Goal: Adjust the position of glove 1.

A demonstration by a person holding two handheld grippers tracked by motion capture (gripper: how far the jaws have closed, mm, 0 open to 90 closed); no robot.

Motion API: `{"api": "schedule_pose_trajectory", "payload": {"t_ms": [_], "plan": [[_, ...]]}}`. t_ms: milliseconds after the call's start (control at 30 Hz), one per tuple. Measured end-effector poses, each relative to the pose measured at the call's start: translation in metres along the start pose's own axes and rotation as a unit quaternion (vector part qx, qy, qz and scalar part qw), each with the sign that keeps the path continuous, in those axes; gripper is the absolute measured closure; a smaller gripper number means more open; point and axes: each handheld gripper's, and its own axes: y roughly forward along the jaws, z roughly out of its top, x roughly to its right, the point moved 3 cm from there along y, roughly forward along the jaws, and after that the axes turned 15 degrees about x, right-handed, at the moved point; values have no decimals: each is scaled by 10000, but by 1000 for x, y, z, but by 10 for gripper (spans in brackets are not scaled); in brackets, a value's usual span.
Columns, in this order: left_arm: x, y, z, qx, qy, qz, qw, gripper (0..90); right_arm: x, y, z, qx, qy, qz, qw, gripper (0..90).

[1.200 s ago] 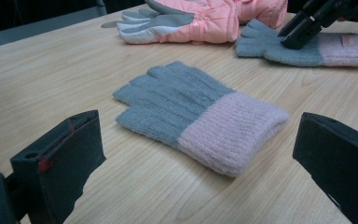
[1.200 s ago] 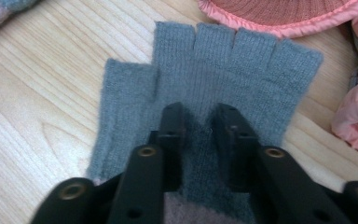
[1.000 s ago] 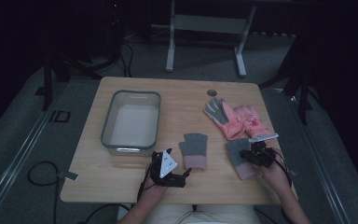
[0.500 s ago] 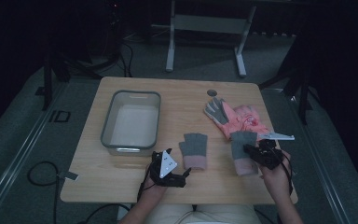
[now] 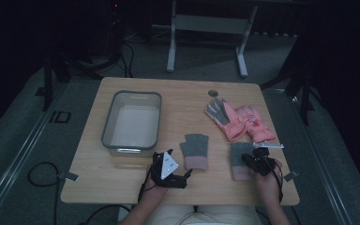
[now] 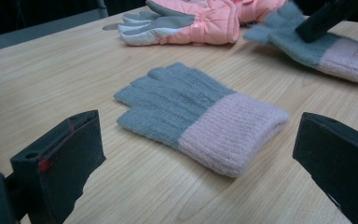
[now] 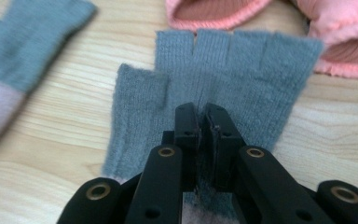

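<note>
Right gripper (image 7: 200, 116), lower centre of frame, pinched shut on grey knit glove (image 7: 223, 79): soft, light, floppy, likely to drape; best gripped at thicker pink cuff.

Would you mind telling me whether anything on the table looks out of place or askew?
Nothing looks spilled or damaged. The two pink padded gloves lie overlapped in a loose heap, while the grey knit gloves lie flat and apart.

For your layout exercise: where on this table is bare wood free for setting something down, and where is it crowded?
Free: the wood between the grey bin and the pink gloves, and the table's front left corner. Crowded: the front right, with both knit gloves and the right gripper.
</note>
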Motion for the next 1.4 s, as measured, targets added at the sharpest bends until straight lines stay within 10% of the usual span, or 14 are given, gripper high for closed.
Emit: {"api": "schedule_pose_trajectory", "payload": {"t_ms": [600, 1033, 1400], "plan": [[1, 0, 0, -9, 37, -11, 10000, 10, 7, 10, -6, 32, 40, -28, 10000, 686], [1, 0, 0, 10, 25, 24, 10000, 10, 23, -8, 15, 211, -1011, 461, 9936, 611], [1, 0, 0, 15, 38, 17, 10000, 10, 21, 0, -6, -63, -1148, 900, 9893, 584]]}}
